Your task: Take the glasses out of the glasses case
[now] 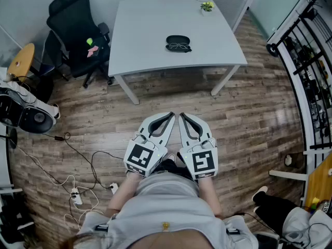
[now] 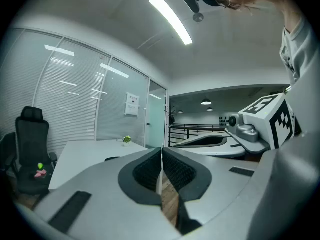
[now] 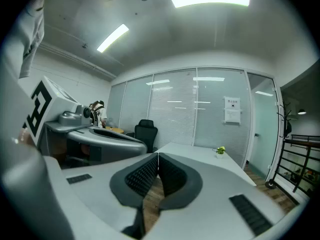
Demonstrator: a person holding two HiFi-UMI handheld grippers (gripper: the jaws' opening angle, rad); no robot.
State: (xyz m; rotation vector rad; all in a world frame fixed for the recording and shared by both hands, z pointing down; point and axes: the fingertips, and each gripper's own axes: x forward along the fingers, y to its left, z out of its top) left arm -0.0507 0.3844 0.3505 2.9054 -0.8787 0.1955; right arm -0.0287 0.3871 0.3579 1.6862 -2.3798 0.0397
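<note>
Currently, both tools are held low, close to the person's body. The left gripper (image 1: 170, 115) has its jaws pressed together with nothing between them. The right gripper (image 1: 182, 116) is in the same condition, closed on nothing. Both point forward over the wooden floor (image 1: 249, 118), well apart from the work. Loose cables (image 1: 78, 175) lie on the floor at the person's left.

The glasses case (image 1: 178, 39) lies near the middle of the table (image 1: 145, 30), far ahead. The glasses (image 1: 179, 47) show at its near edge, touching or just beside it. Whether they rest in an opened case or on the table cannot be determined.

Probable hazards:
- Jaws arriving closed would push the case instead of gripping it.
- A pinch on a lens or a thin arm may bend or scratch the glasses.
- An unsteadied case may slide on the smooth top.

The table is pale grey and plain, with a small potted plant (image 1: 207, 7) near its far right corner. A black office chair (image 1: 78, 30) stands at its left. Glass partitions (image 3: 200, 109) with blinds enclose the room. A dark railing (image 1: 311, 61) runs along the right.
</note>
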